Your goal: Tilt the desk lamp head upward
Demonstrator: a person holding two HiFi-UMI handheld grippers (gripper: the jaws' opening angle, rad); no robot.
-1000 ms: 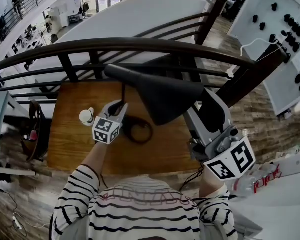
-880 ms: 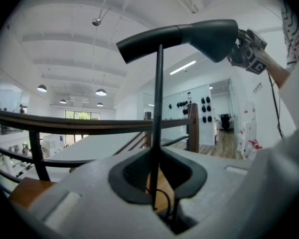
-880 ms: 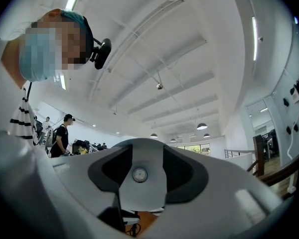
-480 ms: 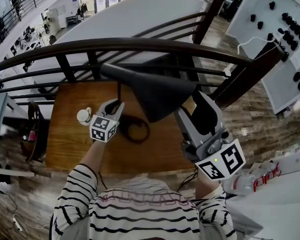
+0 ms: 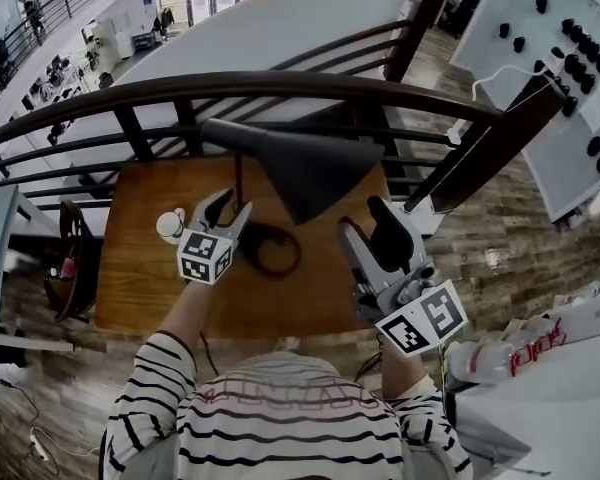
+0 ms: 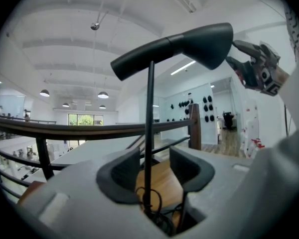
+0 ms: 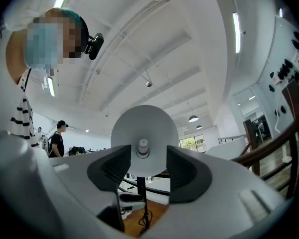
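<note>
The black desk lamp has a cone head [image 5: 305, 163] on a thin stem [image 5: 238, 183] rising from a ring base [image 5: 272, 250] on the wooden table [image 5: 145, 288]. My left gripper [image 5: 230, 206] is open, and its jaws have just been opening. The stem [image 6: 148, 133] stands between the pads without touching them, and the head [image 6: 182, 46] is overhead. My right gripper [image 5: 365, 220] is open, below and in front of the head and apart from it. Between its jaws, the right gripper view shows the shade's white inside [image 7: 142, 128] and the bulb [image 7: 142, 147].
A small white cup [image 5: 170, 226] stands left of the left gripper. A dark curved railing [image 5: 280, 88] runs behind the table. A chair [image 5: 72, 258] is at the left. A white panel with black knobs [image 5: 580, 58] and a plastic bottle [image 5: 500, 358] are at the right.
My right gripper has dropped down and back, away from the lamp head. The left jaws have spread off the stem. The left hand has barely shifted.
</note>
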